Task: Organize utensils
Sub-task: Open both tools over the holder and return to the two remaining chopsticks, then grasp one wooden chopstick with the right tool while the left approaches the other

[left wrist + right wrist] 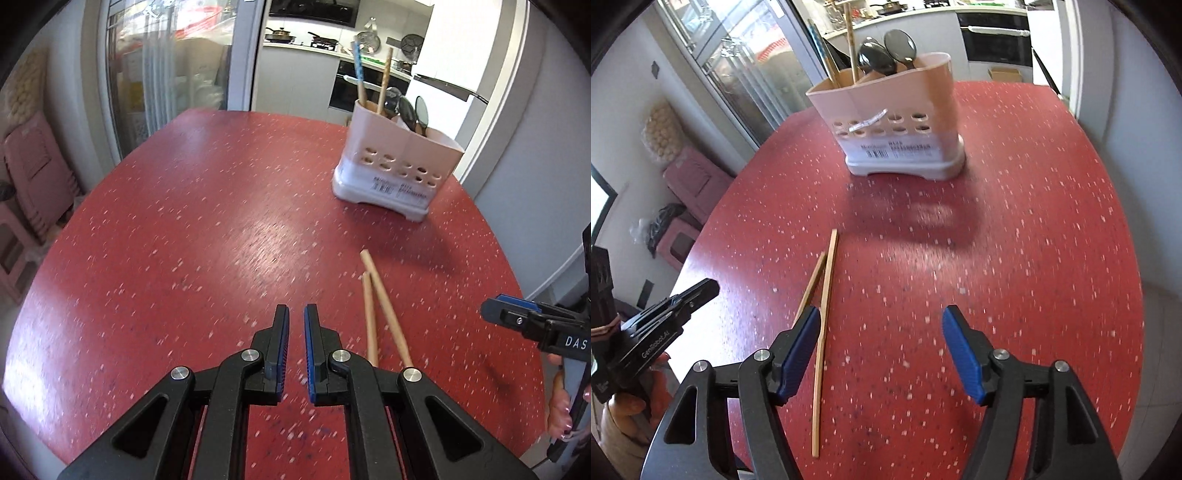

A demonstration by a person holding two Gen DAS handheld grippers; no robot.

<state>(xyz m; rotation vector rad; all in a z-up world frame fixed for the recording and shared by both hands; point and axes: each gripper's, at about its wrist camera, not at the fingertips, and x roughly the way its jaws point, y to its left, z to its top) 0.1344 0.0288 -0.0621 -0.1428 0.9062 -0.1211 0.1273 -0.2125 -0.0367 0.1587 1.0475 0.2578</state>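
Observation:
Two wooden chopsticks (pixel 384 314) lie loose and crossed on the red table, also in the right wrist view (pixel 823 314). A pale pink utensil holder (pixel 397 166) stands far right on the table, holding chopsticks and dark spoons (pixel 886 55); it also shows in the right wrist view (pixel 897 122). My left gripper (pixel 296 314) hovers just left of the chopsticks, jaws nearly closed with a narrow gap, holding nothing. My right gripper (pixel 881 321) is wide open and empty, its left finger (pixel 801 343) over the chopsticks.
The red speckled table (pixel 184 240) has a rounded edge. Pink stools (pixel 33 177) stand by the wall at left. A glass door and a kitchen counter are beyond the table. Each gripper shows in the other's view (pixel 517 317) (pixel 683 299).

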